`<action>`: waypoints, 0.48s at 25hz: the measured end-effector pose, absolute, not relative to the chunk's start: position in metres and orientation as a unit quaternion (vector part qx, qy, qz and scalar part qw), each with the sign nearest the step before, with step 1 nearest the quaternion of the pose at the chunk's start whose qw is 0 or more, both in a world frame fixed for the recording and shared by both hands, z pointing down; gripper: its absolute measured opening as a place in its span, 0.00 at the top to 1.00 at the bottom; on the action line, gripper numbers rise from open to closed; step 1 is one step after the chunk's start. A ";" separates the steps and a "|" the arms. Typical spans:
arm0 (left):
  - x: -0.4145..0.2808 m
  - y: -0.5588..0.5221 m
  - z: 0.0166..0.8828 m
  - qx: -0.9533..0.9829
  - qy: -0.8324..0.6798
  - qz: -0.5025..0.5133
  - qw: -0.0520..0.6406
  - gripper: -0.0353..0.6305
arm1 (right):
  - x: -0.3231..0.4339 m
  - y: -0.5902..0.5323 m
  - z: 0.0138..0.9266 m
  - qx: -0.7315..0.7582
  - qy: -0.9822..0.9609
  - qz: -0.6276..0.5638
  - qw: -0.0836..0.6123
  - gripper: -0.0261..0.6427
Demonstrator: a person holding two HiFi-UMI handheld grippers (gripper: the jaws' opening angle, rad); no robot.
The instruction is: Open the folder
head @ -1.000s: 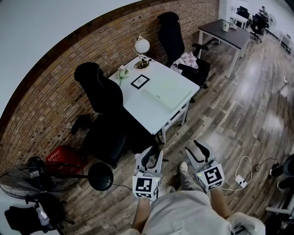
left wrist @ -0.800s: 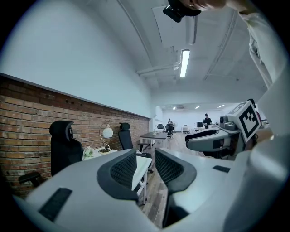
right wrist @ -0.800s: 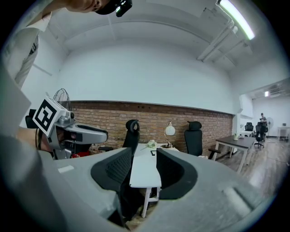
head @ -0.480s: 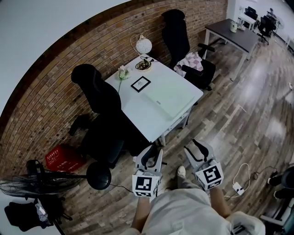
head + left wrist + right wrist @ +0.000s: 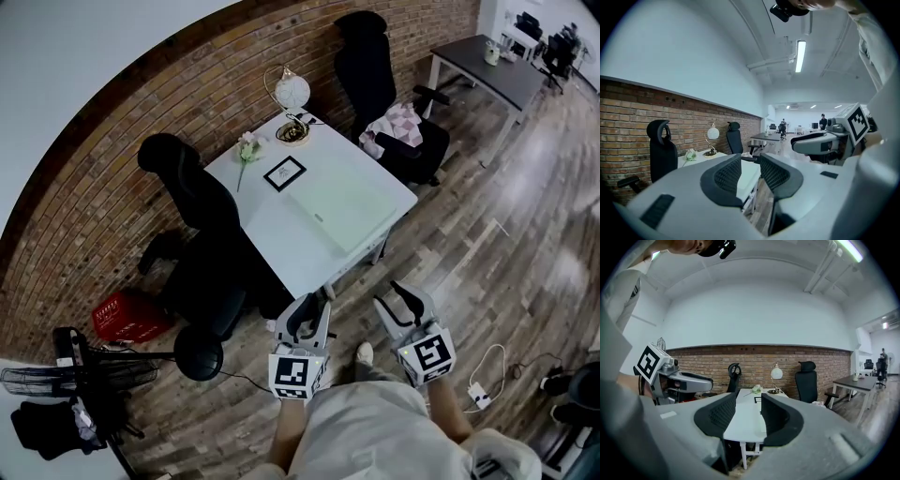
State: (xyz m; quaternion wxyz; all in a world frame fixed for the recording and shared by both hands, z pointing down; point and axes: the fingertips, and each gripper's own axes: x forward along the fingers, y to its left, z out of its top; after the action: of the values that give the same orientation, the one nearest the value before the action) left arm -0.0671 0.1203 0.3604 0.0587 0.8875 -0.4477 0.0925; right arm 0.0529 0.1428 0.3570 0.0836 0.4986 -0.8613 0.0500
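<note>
A pale green folder lies closed and flat on the white table, near its right edge. Both grippers hover over the wooden floor, short of the table's near corner and well apart from the folder. My left gripper is open with nothing between its fingers. In the left gripper view the left gripper points at the table. My right gripper is open and empty too. In the right gripper view the right gripper faces the table end-on.
On the table's far end stand a globe lamp, a framed picture and a flower. Black office chairs flank the table. A red basket, a fan and a power strip lie on the floor.
The person has walked toward the table, which now sits closer and lower in the head view. Both grippers came along, still open and side by side.
</note>
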 end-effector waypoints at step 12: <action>-0.041 0.081 0.368 0.874 -0.470 0.101 0.067 0.76 | 0.078 0.095 0.368 0.470 -0.878 0.055 0.079 0.72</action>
State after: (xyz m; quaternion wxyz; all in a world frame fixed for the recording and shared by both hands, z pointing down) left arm -0.0414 0.0814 0.3679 0.0673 0.8743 -0.4701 0.1005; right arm 0.0781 0.0954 0.3680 0.0788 0.4696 -0.8776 0.0550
